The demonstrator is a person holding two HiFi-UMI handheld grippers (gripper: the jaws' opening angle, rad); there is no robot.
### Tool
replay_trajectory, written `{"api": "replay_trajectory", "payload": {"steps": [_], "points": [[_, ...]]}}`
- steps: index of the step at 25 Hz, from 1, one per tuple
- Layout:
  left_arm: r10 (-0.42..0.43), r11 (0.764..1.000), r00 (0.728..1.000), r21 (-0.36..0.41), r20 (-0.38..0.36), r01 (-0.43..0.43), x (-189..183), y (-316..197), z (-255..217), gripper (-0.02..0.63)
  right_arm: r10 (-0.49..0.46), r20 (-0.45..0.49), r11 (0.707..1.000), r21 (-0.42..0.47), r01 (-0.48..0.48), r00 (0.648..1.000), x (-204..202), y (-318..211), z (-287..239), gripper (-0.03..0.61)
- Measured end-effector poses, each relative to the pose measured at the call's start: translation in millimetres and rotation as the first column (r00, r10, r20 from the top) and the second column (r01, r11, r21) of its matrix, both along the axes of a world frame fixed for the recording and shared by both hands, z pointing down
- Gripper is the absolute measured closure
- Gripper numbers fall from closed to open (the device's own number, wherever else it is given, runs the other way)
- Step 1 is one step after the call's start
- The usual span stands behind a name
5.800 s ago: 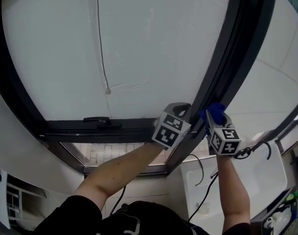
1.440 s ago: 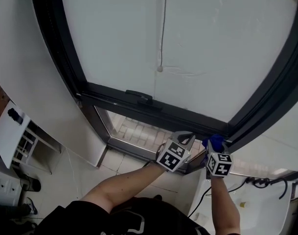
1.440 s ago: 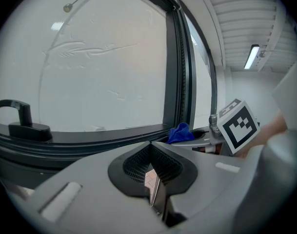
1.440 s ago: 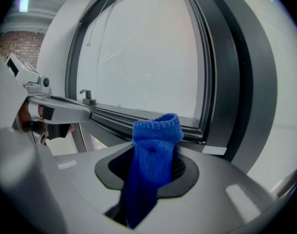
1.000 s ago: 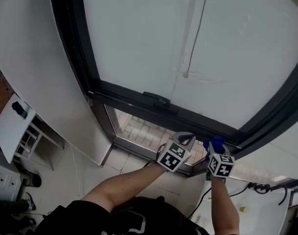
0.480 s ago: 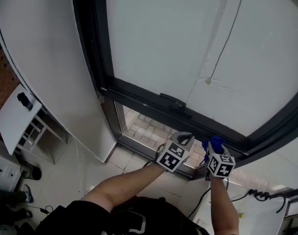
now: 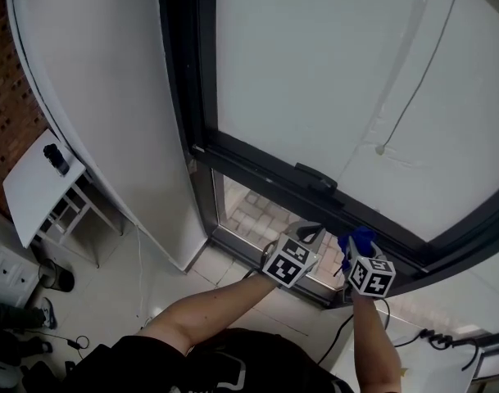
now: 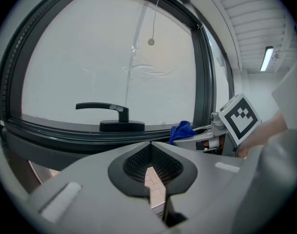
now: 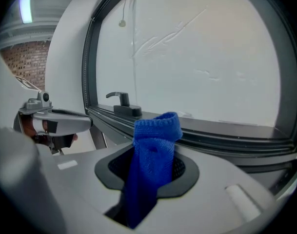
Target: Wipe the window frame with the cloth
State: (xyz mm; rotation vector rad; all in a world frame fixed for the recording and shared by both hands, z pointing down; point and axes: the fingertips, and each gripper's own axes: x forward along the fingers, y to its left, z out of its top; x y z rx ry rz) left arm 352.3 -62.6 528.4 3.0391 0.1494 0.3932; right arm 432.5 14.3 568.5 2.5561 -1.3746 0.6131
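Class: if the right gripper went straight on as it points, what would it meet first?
Probably the bottom rail of the window frame, the blue cloth in its jaws touching first; depth is unclear.

My head camera looks steeply down from above my forearms onto the dark metal window frame (image 7: pixel 188 64) and the floor below. The camera on my left gripper (image 7: pixel 309 232) sits low behind its jaws, close to the frame, facing the pane. My right gripper (image 7: pixel 357 241) carries one likewise, with the blue knitted cloth (image 9: pixel 155 155) right before the lens. All three views share the black lever handle (image 7: pixel 316 176). Each gripper view catches the other gripper.
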Motion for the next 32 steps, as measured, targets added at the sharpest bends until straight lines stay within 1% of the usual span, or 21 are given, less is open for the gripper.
{"api": "replay_trajectory", "payload": {"steps": [10, 26, 32], "points": [[-0.057, 0.998, 0.998, -0.013, -0.011, 0.057, -24, -44, -1, 0.622, -0.048, 0.029, 0.999, 0.017, 0.047, 0.998, -22, -49, 0, 0.462], [-0.135, 0.990, 0.990, -0.034, -0.032, 0.134, -55, -115, -5, 0.621, -0.124, 0.037, 0.992, 0.020, 0.124, 0.992, -55, -126, -1, 0.462], [-0.161, 0.986, 0.986, -0.048, -0.037, 0.159, -67, -142, -1, 0.623, -0.131, 0.072, 0.991, 0.036, 0.128, 0.989, -66, -153, -3, 0.462]]}}
